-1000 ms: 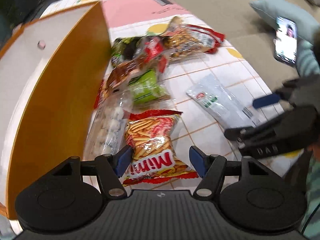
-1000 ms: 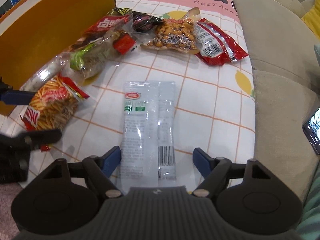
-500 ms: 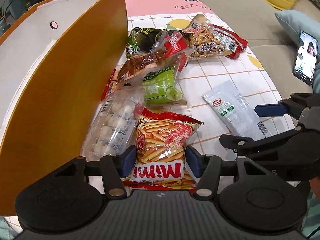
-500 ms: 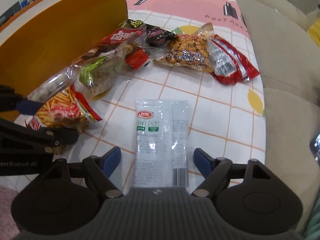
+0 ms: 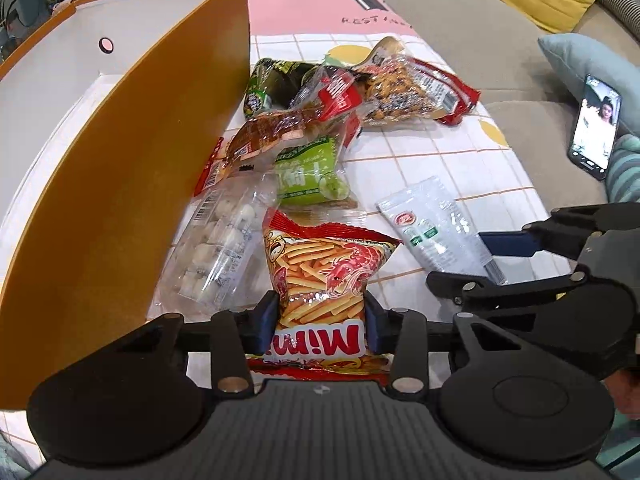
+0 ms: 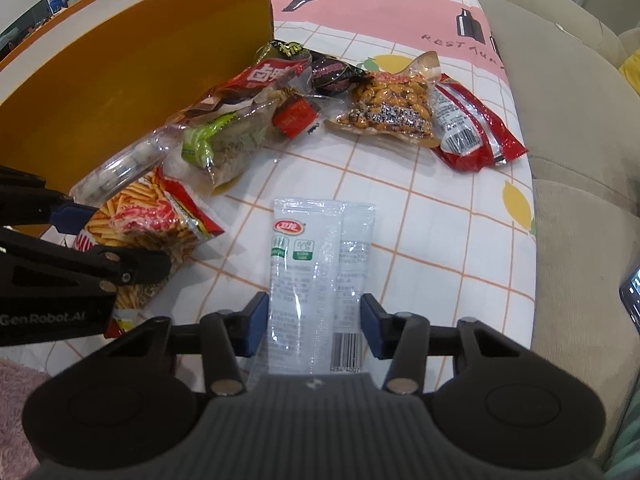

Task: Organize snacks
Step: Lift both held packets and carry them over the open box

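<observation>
My left gripper (image 5: 320, 324) is shut on the red Mimi snack bag (image 5: 320, 276), pinching its lower end; the bag also shows in the right wrist view (image 6: 140, 224). My right gripper (image 6: 314, 320) has its jaws against both sides of the clear white packet (image 6: 316, 264), which also shows in the left wrist view (image 5: 432, 228). Both lie on the checked tablecloth (image 6: 440, 240). Further back lie a clear pack of white balls (image 5: 220, 252), a green bag (image 5: 308, 176), a peanut pack (image 6: 392, 108) and a red packet (image 6: 472, 132).
An orange box with a white inside (image 5: 132, 128) stands along the left of the snacks. A beige sofa (image 6: 568, 120) borders the table on the right, with a phone (image 5: 596, 120) and cushions on it.
Both grippers have closed in: the left jaws have shut onto the Mimi bag, and the right jaws have narrowed to the sides of the clear packet. Both moved slightly forward.
</observation>
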Available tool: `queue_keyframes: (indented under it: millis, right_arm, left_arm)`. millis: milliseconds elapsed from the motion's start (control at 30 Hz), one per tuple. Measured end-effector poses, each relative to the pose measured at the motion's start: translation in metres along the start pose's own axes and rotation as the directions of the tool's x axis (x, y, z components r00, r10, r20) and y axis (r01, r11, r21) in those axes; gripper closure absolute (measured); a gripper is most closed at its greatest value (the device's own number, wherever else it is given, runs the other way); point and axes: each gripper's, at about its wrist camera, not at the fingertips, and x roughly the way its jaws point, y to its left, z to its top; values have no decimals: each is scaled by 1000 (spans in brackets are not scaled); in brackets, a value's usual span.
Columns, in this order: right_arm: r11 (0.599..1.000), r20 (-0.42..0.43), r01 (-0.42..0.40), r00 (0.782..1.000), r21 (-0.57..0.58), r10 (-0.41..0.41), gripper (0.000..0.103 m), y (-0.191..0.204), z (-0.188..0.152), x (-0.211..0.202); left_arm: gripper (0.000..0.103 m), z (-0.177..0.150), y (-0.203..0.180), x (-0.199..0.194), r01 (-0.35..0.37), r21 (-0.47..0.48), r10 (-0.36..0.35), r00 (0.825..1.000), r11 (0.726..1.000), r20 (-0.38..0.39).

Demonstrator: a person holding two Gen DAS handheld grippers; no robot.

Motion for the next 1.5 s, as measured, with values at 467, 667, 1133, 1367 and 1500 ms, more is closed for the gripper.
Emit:
queue_keyframes:
  millis: [467, 667, 1133, 1367, 1500]
  right_arm:
    - [1000, 39, 17, 999, 2, -17, 57, 2, -2, -34]
    - [1000, 105, 9, 994, -30, -6, 57, 14, 5, -62]
    - [994, 255, -87, 962, -61, 100, 58, 40, 46, -118]
    - [979, 301, -153, 935, -137, 188, 58, 73, 83, -133]
    - [969, 319, -169, 922, -178, 220, 58, 93, 109, -134]
  left_arm:
    - [57, -3, 1, -46, 33, -29, -30, 995, 999, 91]
    - [57, -1, 3, -79, 22, -40, -15, 988, 999, 152]
    - [57, 17, 44, -150, -83, -84, 103, 958, 993, 266]
    - [57, 32, 85, -160, -181, -109, 203, 945, 977, 255]
    - [57, 47, 106, -153, -231, -93, 247, 943, 968, 221]
